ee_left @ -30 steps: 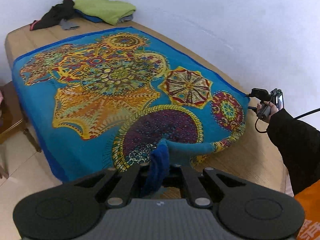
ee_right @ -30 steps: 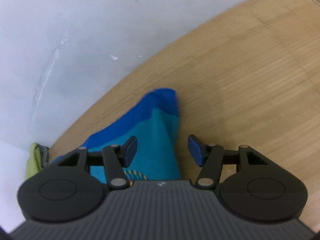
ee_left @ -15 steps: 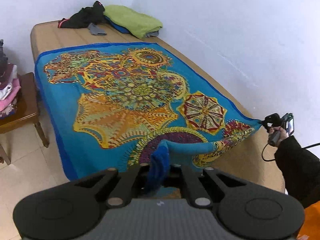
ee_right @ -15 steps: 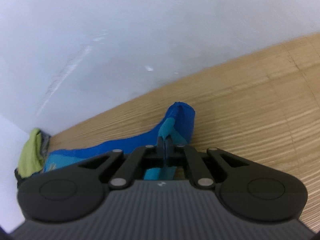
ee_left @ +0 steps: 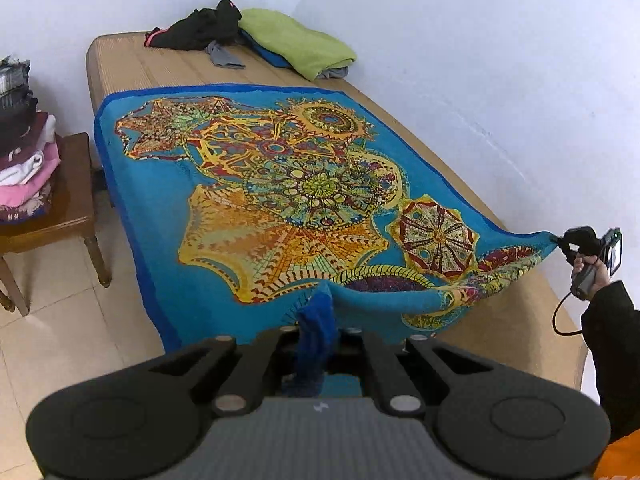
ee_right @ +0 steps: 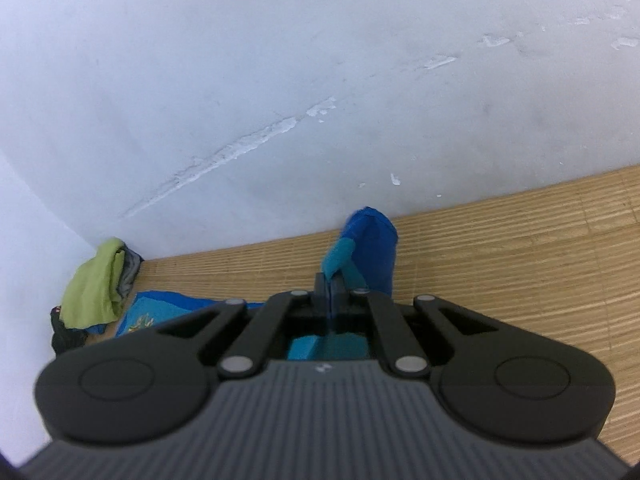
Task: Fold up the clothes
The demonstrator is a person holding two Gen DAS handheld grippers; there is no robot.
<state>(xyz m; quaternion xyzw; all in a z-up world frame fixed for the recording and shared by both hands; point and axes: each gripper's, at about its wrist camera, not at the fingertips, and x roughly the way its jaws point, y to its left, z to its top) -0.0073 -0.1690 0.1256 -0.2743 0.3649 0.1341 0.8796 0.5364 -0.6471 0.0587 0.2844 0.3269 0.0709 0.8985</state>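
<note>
Blue cloth (ee_left: 280, 200), both tools pinching corners

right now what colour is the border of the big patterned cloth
Dark blue, framing the teal mandala-patterned cloth; clearest in the left wrist view.

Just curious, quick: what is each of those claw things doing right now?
Left gripper: closed, pinching a near corner of the blue patterned cloth.
Right gripper: closed, pinching the cloth's other near corner.
</note>
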